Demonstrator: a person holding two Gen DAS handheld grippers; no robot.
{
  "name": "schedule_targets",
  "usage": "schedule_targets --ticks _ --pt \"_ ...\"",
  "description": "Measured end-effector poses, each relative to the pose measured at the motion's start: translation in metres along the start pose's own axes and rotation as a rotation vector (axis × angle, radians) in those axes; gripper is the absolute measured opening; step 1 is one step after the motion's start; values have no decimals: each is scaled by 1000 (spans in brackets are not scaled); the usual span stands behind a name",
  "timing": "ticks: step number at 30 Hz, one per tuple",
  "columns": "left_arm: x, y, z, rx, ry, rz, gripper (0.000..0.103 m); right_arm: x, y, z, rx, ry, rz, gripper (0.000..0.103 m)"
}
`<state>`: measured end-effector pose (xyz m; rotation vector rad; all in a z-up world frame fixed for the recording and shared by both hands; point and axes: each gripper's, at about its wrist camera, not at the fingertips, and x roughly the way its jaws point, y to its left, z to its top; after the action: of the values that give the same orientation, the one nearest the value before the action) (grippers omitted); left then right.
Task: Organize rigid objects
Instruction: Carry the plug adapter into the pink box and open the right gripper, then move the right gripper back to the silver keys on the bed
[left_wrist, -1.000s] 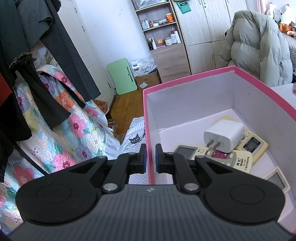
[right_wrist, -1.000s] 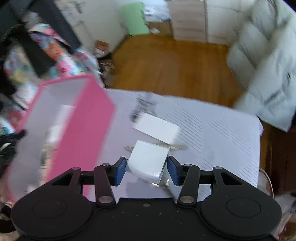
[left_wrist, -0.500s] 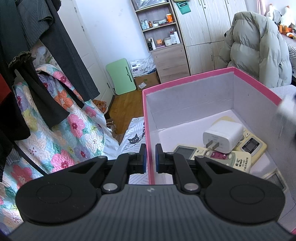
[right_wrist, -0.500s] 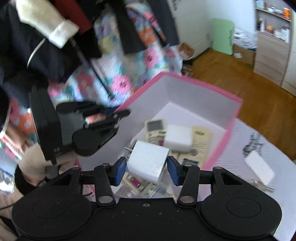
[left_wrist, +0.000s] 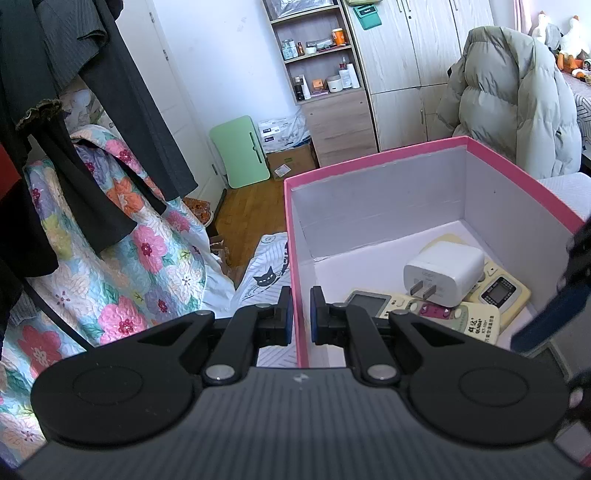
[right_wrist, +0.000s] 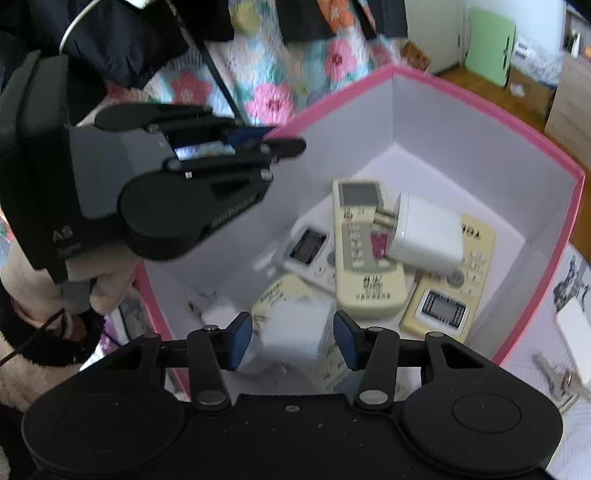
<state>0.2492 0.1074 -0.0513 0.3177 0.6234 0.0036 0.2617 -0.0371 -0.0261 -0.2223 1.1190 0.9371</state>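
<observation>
– While the left gripper stands at the near wall of the pink box, are its jaws together?
– Almost together: the thin wall sits between the two blue pads, so they are clamped on the box's rim. A hand holds this tool from below.
– And the right gripper?
– It hangs over the open box and points down into it. A white charger is between its fingers, with the jaws about half apart around it. The charger is blurred, but the pads seem to press on its two sides.
– What lies inside the box?
– Several cream remote controls lie on the bottom, partly one over another. A second white charger rests on top of them, tilted, with its two metal prongs towards the left gripper's side.
– Where is the held charger against these?
– Above the box's near part, apart from the second charger.
</observation>
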Motion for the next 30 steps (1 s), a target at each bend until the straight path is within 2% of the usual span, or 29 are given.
schedule_targets --ticks 7,10,13,18,22,24,25,27,28,30 --pt "0 -2 1 3 0 2 8 -53 -15 -7 3 -184 -115 55" --pt "0 -2 1 4 0 3 8 -76 -28 -14 10 -219 -207 61" --pt "0 -1 1 3 0 3 8 -94 -44 -22 25 -207 -279 61" --pt "0 -1 1 5 0 3 8 -115 -75 -49 84 -196 -242 61" --pt "0 -1 2 7 0 6 8 -103 -95 -77 142 -166 -297 61" --pt "-1 0 2 7 0 6 8 -92 -103 -92 147 -140 -325 57" --pt "-1 -1 2 8 0 5 8 -85 -105 -99 130 -125 -337 55" --pt "-1 -1 2 12 -3 6 8 -68 -107 -107 64 -68 -329 39" --pt "-1 -2 2 22 -3 12 8 -58 -104 -110 4 -28 -340 38" --pt "-1 -4 3 41 -4 23 8 -44 -96 -113 -111 -11 -406 38"
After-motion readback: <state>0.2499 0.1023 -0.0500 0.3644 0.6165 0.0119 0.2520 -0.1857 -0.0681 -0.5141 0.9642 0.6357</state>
